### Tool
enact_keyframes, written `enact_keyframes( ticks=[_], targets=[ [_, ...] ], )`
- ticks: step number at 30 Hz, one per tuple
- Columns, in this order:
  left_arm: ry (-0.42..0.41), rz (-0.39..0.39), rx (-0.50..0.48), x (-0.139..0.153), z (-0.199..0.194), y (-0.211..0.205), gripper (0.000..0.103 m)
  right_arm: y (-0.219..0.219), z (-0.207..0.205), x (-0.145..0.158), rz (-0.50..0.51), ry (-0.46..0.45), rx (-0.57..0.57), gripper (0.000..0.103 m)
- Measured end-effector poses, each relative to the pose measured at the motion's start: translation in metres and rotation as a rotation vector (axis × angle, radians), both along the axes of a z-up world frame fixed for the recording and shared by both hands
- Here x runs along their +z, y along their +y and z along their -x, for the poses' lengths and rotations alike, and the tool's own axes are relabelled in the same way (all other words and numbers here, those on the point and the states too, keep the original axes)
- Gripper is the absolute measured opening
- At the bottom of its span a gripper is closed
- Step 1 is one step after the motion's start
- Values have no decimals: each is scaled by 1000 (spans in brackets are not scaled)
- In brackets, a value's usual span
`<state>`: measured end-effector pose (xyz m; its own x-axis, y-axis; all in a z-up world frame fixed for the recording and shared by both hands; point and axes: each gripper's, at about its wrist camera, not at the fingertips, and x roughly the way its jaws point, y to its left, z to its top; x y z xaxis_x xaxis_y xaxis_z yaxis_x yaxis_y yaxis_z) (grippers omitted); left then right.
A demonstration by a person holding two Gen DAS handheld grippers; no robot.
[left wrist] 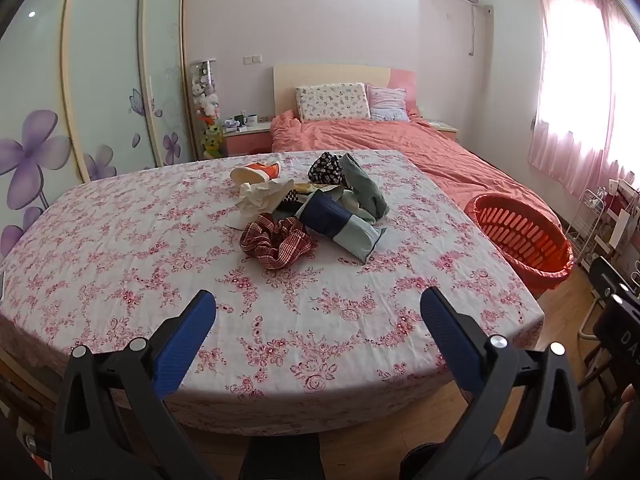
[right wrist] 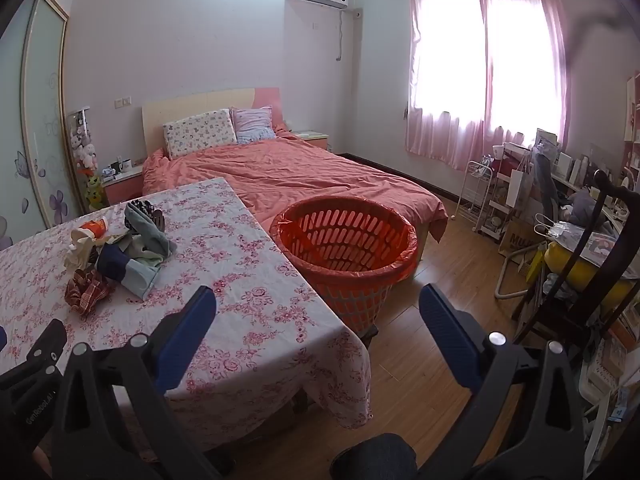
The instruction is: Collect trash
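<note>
A pile of items lies on the floral-clothed table (left wrist: 160,280): crumpled white paper (left wrist: 260,196), an orange-and-white paper cup (left wrist: 256,172), a red checked scrunchie (left wrist: 276,242), a navy and pale blue cloth (left wrist: 340,226), a grey-green cloth (left wrist: 366,184) and a black patterned pouch (left wrist: 326,168). The pile also shows in the right wrist view (right wrist: 116,252). An orange slatted basket (right wrist: 344,240) stands on the floor to the right of the table. My left gripper (left wrist: 318,312) is open and empty above the table's near edge. My right gripper (right wrist: 318,308) is open and empty, near the table's right corner and the basket.
A bed with a coral duvet (right wrist: 300,176) lies behind the table and basket. A dark wooden chair (right wrist: 592,264) and a cluttered desk and white rack (right wrist: 480,196) stand at the right. A wardrobe with flower doors (left wrist: 100,100) is at the left. Wooden floor (right wrist: 432,312) lies between basket and chair.
</note>
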<state>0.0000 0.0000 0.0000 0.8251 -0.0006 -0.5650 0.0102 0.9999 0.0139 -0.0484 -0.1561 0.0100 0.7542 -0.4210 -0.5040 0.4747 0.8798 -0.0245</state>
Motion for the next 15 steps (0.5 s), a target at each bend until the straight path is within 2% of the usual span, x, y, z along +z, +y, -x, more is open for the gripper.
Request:
enact_keyframes(
  ticks=[15],
  targets=[
    [2,4,0,0,0,0,101,0,0,0,1,1,0,99]
  ],
)
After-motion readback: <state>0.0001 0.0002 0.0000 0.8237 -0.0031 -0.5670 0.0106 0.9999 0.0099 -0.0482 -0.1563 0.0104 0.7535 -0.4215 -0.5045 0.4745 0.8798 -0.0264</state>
